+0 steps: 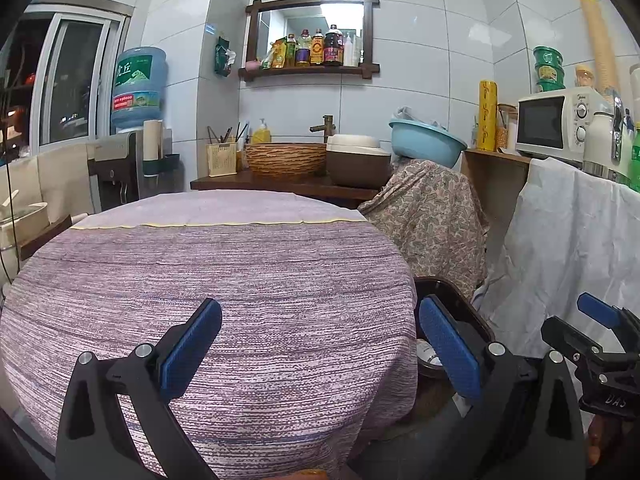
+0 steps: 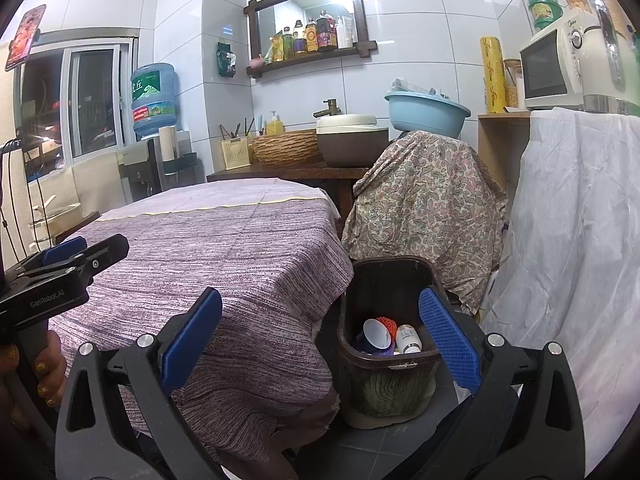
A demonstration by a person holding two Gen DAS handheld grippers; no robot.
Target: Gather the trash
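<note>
- Presently, your left gripper [image 1: 320, 344] stands with its blue-padded fingers spread wide, nothing between them, over the near part of the table.
- Your right gripper [image 2: 320, 338] is likewise spread wide and empty, held above the table's right edge and the bin on the floor.
- In the right wrist view your hand [image 2: 38, 368] shows at the lower left, wrapped on the left gripper's handle.
- The table [image 1: 224, 280] wears a purple woven cloth; its top carries no loose item in either view.
- The dark bin [image 2: 386, 320] stands on the floor just beside the table's right side. Inside lie a white cup [image 2: 376, 334], an orange mesh piece [image 2: 389, 324] and a small white bottle [image 2: 408, 338], all touching.
- Behind the bin, a paisley cloth [image 2: 424, 200] drapes a bulky shape with a blue basin [image 2: 426, 112] on top.
- Farther back, a woven basket [image 1: 286, 158] sits on the dark counter, near a tap.
- A microwave [image 1: 556, 124] rests on the shelf at far right.
</note>
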